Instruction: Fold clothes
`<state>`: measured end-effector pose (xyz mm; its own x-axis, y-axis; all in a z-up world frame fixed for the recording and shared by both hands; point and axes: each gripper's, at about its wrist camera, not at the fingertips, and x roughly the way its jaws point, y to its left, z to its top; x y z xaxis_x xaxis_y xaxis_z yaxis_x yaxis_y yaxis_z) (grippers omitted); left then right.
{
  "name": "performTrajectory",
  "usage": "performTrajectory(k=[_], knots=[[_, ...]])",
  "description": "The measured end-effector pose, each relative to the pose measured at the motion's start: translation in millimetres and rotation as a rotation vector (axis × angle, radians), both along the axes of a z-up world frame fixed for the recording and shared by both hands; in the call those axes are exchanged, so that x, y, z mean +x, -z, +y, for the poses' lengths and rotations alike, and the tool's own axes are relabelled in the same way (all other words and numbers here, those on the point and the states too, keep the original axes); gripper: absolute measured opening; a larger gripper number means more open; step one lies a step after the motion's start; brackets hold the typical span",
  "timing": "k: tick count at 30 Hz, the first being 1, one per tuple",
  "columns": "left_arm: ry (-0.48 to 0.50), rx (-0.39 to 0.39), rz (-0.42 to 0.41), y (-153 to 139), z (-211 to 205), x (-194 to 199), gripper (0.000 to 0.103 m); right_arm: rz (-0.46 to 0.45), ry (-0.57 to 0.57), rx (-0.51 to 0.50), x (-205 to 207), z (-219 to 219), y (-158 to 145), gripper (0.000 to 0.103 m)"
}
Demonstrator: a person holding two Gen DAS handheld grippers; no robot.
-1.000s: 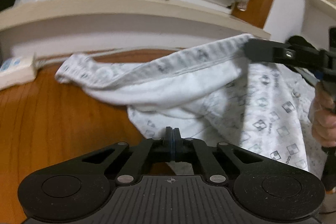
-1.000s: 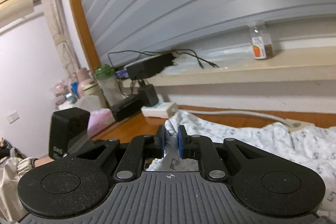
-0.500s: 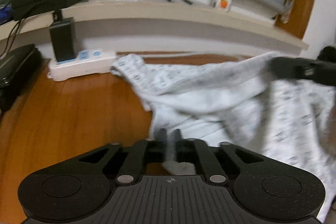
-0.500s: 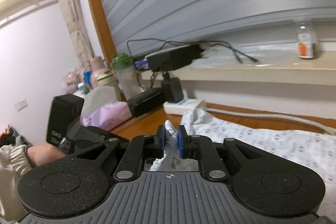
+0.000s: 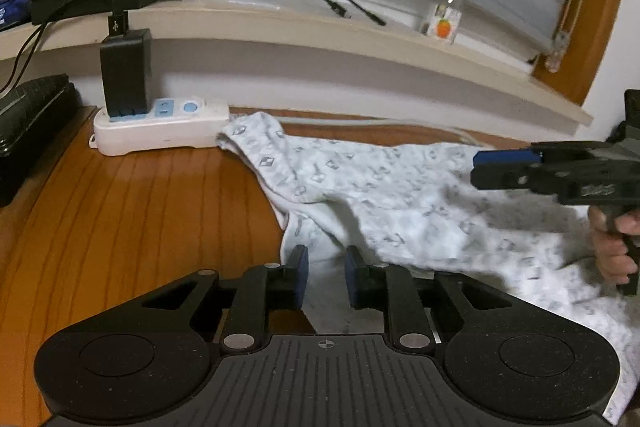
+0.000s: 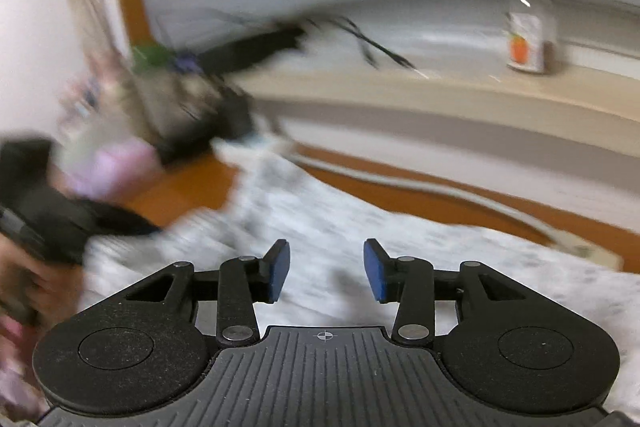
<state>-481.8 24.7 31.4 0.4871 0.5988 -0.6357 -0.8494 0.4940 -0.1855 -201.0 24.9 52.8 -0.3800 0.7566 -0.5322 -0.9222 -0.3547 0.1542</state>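
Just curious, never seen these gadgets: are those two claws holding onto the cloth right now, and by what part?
Nothing is held. The left gripper and right gripper both have open jaws over the patterned garment.

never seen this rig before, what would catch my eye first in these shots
The white cotton garment with a small grey diamond print lies rumpled across the orange-brown wooden table, its far corner touching a white power strip. The black left gripper sits low over the near cloth edge, jaws apart. The black right gripper is also open above the cloth, in a blurred view.
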Motion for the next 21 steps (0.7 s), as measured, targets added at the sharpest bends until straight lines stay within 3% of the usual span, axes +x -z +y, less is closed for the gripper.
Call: performTrajectory(k=[2,5,13,19,21], knots=[[-0.002,0.005,0.006,1,0,1,0.021,-0.057,0.03,0.0,4,9,6,0.042],[-0.014,-0.004,-0.015,2,-1,-2,0.021,-0.056,-0.017,-0.015,-1,26,4,0.042],[-0.052,-0.003,-0.03,1,-6,-2,0.021,-0.036,-0.153,-0.049,-78,106,-11,0.042],[-0.062,0.0,-0.031,2,-10,-3,0.021,-0.108,-0.183,-0.091,-113,146,7,0.047],[-0.06,0.002,-0.028,2,-12,-4,0.021,-0.079,-0.195,-0.12,-109,152,14,0.046]])
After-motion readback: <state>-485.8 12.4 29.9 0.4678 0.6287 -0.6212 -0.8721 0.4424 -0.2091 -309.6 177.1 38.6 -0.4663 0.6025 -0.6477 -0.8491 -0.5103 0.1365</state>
